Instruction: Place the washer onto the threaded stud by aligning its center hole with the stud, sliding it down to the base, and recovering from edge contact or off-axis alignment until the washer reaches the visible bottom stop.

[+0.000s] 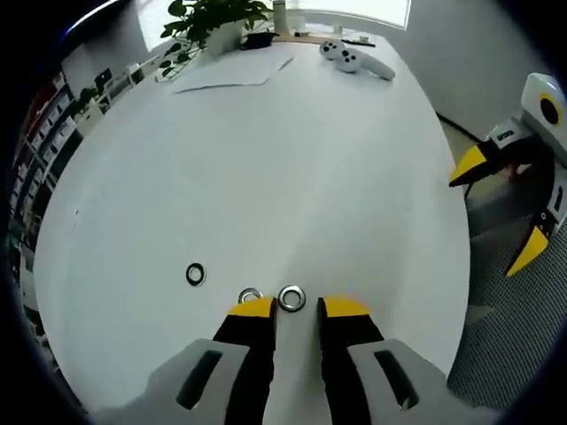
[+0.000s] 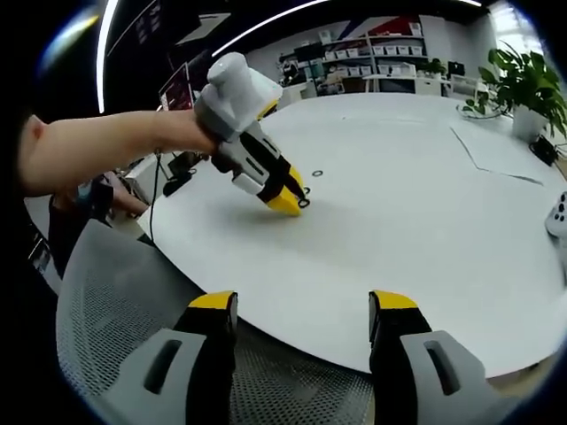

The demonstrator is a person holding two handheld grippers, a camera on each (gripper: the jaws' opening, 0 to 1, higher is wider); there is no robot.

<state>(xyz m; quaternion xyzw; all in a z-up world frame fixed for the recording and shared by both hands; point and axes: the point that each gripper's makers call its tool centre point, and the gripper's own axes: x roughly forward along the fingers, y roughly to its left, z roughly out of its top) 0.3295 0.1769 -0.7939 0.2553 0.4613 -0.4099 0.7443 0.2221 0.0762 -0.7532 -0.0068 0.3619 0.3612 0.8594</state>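
Yellow-tipped black jaws of the left gripper stand slightly apart, pinching nothing, with a shiny round metal washer lying flat just beyond the gap at 12 o'clock. A second silver ring touches the left tip; a darker flat ring lies at 10 o'clock. All rest on the smooth white round table. No writing is legible. The right gripper hangs spread wide over a grey mesh chair.
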